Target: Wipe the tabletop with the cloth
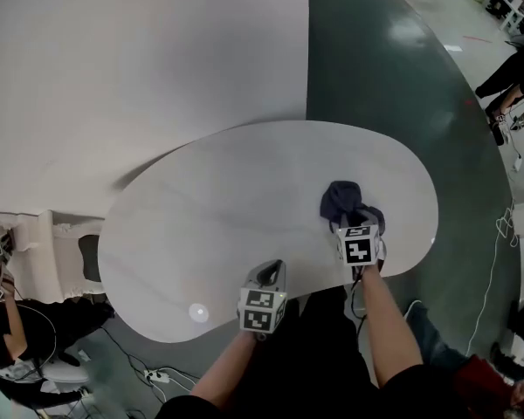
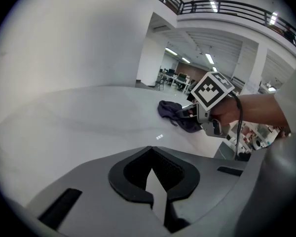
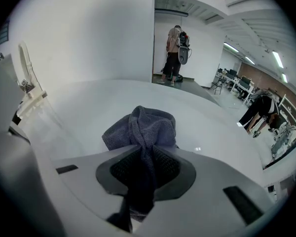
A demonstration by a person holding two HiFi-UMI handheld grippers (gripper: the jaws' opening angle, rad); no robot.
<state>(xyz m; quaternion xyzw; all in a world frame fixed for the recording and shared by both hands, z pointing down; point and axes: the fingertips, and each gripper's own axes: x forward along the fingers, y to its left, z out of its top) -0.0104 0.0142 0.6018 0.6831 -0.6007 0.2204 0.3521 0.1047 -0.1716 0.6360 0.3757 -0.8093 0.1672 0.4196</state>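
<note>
**Cloth gripped, wipe stroke in hand – right side of table**

Right gripper (image 3: 147,149): jaws clamped on the cloth (image 3: 148,127). A fold of it runs down between the pads, and the rest is bunched in a lump just past the tips. In the head view the cloth (image 1: 342,201) sits on the right part of the tabletop (image 1: 244,190), near its front edge, with the right gripper (image 1: 353,223) directly behind it. It looks to be touching the surface, but I can't confirm how hard it's pressed.

Left gripper (image 2: 150,149): tips together, nothing between them. It's parked low at the front edge of the table (image 1: 269,273), well left of the cloth, doing no work.

My read: we're at the wiping step itself, pickup done. Most of the tabletop lies to the left and towards the far side of the cloth, so I'd guess coverage is far from complete.

Next move needs:
- downward pressure, so the lump flattens; bunched like this, the contact patch is small
- long sweeps left and towards the far side, overlapping
- firm clamp, since drag could pull the fold out of the pads
- left gripper lifted clear before a pass reaches the front-left
</note>
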